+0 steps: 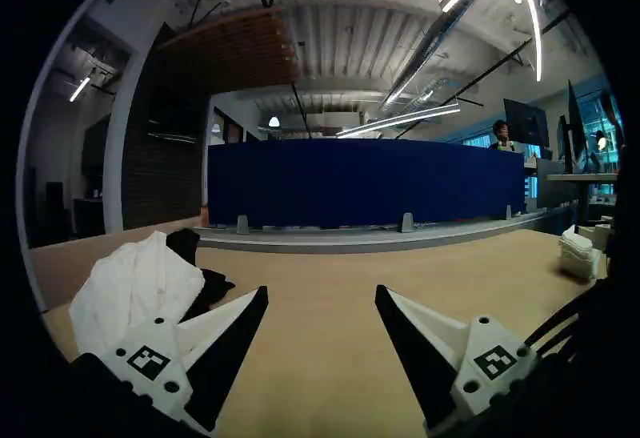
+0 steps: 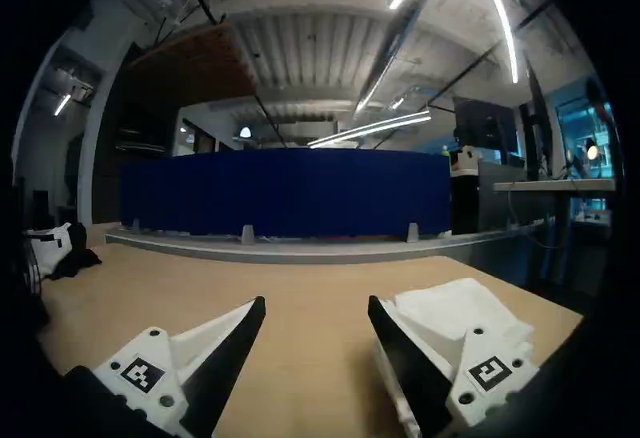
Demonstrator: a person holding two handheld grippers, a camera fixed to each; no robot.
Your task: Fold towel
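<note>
Open-fingered and empty, left gripper (image 1: 320, 310) and right gripper (image 2: 316, 318) hover over bench (image 1: 336, 278); crumpled towel (image 1: 136, 286) awaits folding, folded stack (image 2: 456, 306) set aside.

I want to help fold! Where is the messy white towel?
In the left gripper view, the messy towel lies left on the table, just past the left tool, beside a black cloth.

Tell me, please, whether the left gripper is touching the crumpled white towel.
Cannot tell. In the left gripper view, one finger of the open left gripper overlaps the crumpled white towel, hiding any contact or gap between them.
</note>
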